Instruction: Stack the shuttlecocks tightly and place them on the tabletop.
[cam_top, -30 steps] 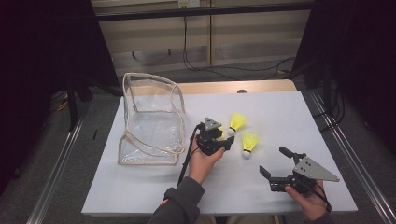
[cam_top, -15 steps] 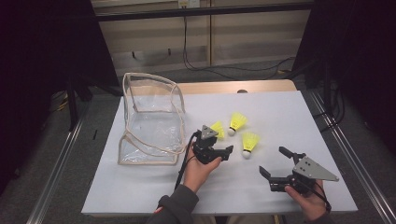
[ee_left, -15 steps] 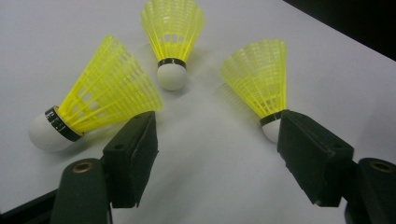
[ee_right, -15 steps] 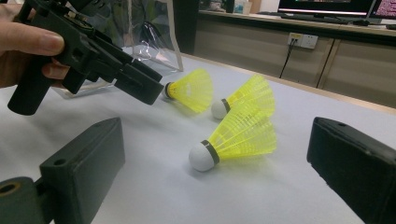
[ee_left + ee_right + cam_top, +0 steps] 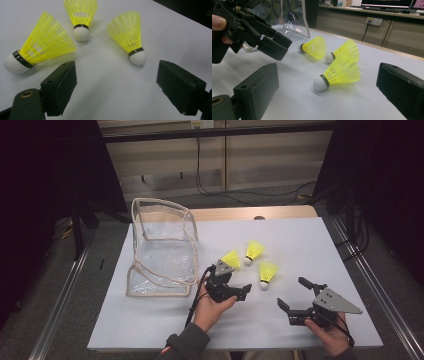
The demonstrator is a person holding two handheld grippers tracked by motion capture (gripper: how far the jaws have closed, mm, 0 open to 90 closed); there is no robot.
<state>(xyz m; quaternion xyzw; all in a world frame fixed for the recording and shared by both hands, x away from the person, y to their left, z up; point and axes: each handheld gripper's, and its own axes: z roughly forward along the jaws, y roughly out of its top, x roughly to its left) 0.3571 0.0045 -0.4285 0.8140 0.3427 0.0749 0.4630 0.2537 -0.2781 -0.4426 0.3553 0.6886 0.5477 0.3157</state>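
Three yellow shuttlecocks with white cork heads lie on the white table [image 5: 150, 320]: one [image 5: 231, 258] just beyond my left gripper [image 5: 235, 280], one [image 5: 254, 251] farther back, one [image 5: 266, 272] to the right. In the left gripper view they lie ahead at left [image 5: 42, 47], top [image 5: 81, 17] and right [image 5: 130, 37]. The left gripper [image 5: 116, 85] is open; its jaws have just been opening and nothing is between them. My right gripper [image 5: 294, 292] rests open near the front right, its jaws [image 5: 327, 95] facing the nearest shuttlecock [image 5: 339, 73].
A clear plastic bag [image 5: 162, 250] with beige trim stands open on the left part of the table. A wooden strip [image 5: 280, 212] runs along the far table edge. Metal rails [image 5: 365, 275] flank the table. The left gripper [image 5: 249, 27] appears at upper left in the right gripper view.
The left gripper has let go of a shuttlecock, which now lies on the table beside the other two. The left hand drew back toward the front edge. The right gripper stayed put.
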